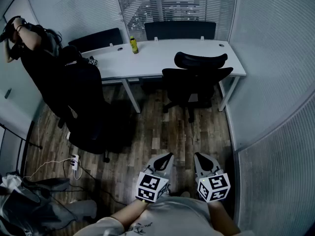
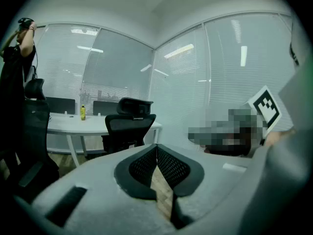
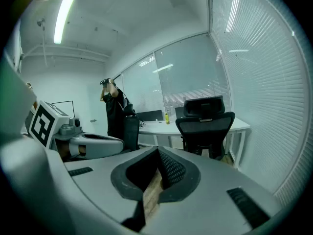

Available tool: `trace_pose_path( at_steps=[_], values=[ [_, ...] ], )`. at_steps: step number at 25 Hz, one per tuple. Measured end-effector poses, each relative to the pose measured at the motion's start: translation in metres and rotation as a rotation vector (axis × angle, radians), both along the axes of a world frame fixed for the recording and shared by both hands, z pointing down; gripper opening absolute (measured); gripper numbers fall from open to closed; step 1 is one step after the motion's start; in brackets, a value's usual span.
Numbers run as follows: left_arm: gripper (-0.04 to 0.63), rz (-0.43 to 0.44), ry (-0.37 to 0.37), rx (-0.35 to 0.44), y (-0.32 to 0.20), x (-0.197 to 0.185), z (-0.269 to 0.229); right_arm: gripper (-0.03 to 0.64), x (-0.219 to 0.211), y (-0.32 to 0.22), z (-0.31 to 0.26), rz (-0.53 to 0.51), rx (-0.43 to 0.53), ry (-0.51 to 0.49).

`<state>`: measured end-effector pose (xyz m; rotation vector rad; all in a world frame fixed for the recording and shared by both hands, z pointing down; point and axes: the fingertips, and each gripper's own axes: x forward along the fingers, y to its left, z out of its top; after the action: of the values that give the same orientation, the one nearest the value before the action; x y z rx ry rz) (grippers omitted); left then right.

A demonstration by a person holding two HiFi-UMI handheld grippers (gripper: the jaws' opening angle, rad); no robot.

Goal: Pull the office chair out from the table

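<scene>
Tools: the left tool (image 1: 169, 156) and the right tool (image 1: 199, 156) are held side by side, low in front of the person. Each has its jaws pressed together with nothing between them.
Floor: a wide stretch of bare wood floor (image 1: 162, 132) separates both tools from the chair, and nothing touches it yet.
Office chair: the office chair (image 1: 197, 80) stands tucked in at the right end of the desk, with its back and headrest turned toward the tools.
Bearing: the chair lies straight ahead of the right tool and slightly right of the left, so the right hand looks the nearer. The pull would likely run straight back toward the person.
Desk: the white desk (image 1: 162, 58) stretches left to right across the room, with a yellow bottle (image 1: 133, 44) standing on it.
Far left: another person (image 1: 34, 48) stands beside a second dark chair (image 1: 83, 102), well clear of that line.
</scene>
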<state>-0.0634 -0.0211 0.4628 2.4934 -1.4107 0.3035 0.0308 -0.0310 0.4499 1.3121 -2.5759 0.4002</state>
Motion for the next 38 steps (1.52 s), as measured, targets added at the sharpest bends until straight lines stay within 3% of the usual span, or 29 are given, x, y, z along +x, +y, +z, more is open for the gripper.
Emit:
trace_pose_path(
  at_steps=[12,18,29,38],
  values=[
    [0.011,-0.007,0.02,-0.01,0.006,-0.013,0.001,0.008,-0.016,0.005,0.004,0.003,0.002,0.005],
    [0.011,0.009,0.03,-0.009,0.004,-0.028,-0.003,0.008,-0.026,0.006,-0.003,0.042,0.033,0.005],
    [0.011,0.05,0.013,0.014,0.008,-0.066,0.006,0.008,-0.062,0.013,0.01,0.083,0.006,-0.001],
    [0.011,0.072,0.029,0.008,0.008,-0.073,0.008,0.008,-0.071,0.012,0.009,0.101,0.009,0.012]
  ],
)
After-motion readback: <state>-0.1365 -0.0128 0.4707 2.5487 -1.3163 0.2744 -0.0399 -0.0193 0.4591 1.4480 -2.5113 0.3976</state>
